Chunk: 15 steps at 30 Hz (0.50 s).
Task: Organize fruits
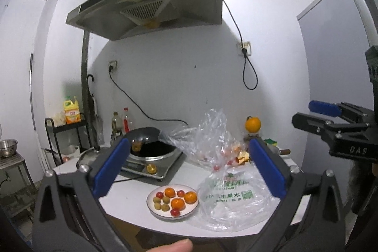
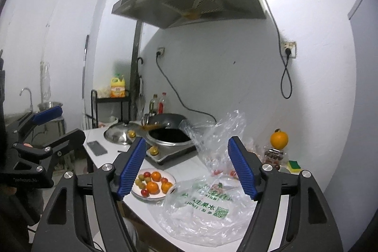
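Below and beyond both wide, empty grippers (image 1: 189, 165) (image 2: 186, 167), plate (image 1: 151, 206) of oranges (image 1: 177, 203) and, seemingly, tomatoes

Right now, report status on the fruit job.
Left claw open, empty. Right claw open, empty. Plate holds oranges, tomatoes, small green fruit. Plastic bag lies beside the plate, some fruit inside.
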Motion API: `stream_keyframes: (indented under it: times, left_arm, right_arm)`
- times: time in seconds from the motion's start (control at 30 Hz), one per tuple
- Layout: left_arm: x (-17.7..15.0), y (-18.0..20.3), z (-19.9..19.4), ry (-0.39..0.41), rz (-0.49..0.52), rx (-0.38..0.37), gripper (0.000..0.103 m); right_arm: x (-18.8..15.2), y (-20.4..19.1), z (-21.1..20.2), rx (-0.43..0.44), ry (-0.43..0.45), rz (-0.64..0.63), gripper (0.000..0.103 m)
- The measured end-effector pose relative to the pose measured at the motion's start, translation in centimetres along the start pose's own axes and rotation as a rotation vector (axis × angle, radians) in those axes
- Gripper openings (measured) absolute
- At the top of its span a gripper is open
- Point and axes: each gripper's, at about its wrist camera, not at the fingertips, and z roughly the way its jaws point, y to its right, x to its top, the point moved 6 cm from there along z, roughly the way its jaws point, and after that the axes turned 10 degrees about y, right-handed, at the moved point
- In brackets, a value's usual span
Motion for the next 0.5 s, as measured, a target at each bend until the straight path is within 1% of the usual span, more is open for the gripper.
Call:
stream_keyframes:
  times: [0.17, 0.37, 0.5]
  left_arm:
    - [0.97, 0.47, -0.73, 0.017, 0.006, -0.001, 0.102]
    - [1.02, 0.8, -0.6, 0.012, 0.007, -0.011, 0.102]
    - [1.29, 1.01, -0.88, 0.033, 0.024, -0.007, 0.102]
  right_arm:
    - [0.44, 0.55, -0.74, -0.013, 0.015, 0.01, 0.075]
    - [0.47, 0.47, -1.05, -0.013, 0.016, 0.005, 0.075]
    - [0.48, 0.54, -1.17, -0.018, 0.029, 0.012, 0.075]
